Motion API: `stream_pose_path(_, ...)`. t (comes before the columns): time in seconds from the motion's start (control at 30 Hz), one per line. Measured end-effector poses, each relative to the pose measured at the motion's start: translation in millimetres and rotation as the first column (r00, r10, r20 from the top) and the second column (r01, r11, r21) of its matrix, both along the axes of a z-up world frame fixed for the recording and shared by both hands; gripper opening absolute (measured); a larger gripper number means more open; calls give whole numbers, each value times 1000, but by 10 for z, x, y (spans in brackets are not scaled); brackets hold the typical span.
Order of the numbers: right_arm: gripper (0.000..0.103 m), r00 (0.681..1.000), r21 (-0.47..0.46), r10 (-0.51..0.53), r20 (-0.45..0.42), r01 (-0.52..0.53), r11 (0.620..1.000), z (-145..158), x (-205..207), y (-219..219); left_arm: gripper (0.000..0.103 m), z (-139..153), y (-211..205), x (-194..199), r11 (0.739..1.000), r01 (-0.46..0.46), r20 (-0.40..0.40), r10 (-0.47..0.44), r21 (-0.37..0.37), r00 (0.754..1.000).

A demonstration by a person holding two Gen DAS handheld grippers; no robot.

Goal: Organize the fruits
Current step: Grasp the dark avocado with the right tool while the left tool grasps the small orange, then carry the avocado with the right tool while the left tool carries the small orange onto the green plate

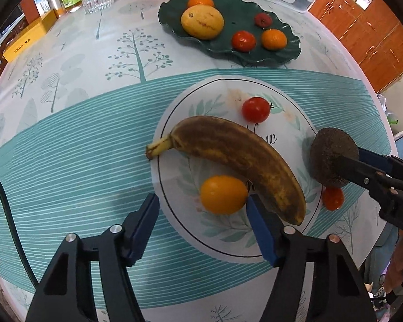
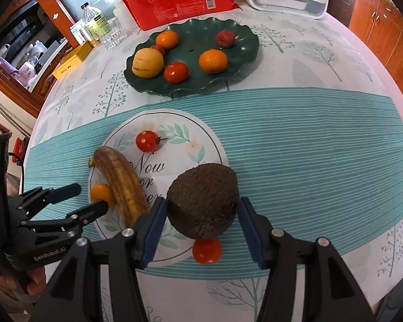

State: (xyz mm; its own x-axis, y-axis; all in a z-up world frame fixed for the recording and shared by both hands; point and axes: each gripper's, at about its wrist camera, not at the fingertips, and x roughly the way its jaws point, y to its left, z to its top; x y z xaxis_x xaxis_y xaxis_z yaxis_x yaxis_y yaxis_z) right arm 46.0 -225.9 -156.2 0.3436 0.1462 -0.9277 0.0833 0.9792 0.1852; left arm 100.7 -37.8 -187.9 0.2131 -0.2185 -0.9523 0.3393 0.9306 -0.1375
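Two tools working: right tool (image 2: pixel 200 224) clamped on rough dark-brown avocado (image 2: pixel 202 200); left tool (image 1: pixel 201 214) apart around small orange citrus (image 1: pixel 223 194) beside overripe brown banana (image 1: pixel 239 158). Close squarely, avoid nudging banana.

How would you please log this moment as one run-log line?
left tool: open around small orange | right tool: shut on avocado, lifted | banana, tomato: on printed mat | green plate: five fruits
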Motion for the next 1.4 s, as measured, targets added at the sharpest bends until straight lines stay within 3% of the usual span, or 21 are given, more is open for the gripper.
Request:
stream_pose_path(0.17,63,999,12,29,-18,-29,1000,-96,71,68,63,-48,-76,2,1000,-3,-6,3,-3,1000)
stream_pose_path(0.5,64,996,14,82,-38,-81,997,-187,148,125,37,-102,-197,55,1000,-8,-17,7,-9,1000)
stream_pose_path(0.83,62,995,22,96,-34,-96,995,-243,188,121,36,-71,-180,18,1000,-10,-7,10,-3,1000)
stream_pose_path(1.1,61,995,-2,96,-12,-96,995,-212,127,117,36,154,-97,-15,1000,-14,38,15,-17,999)
stream_pose_path(1.4,61,995,-1,81,55,-81,997,75,43,40,36,467,-108,28,999,-4,87,8,-45,996)
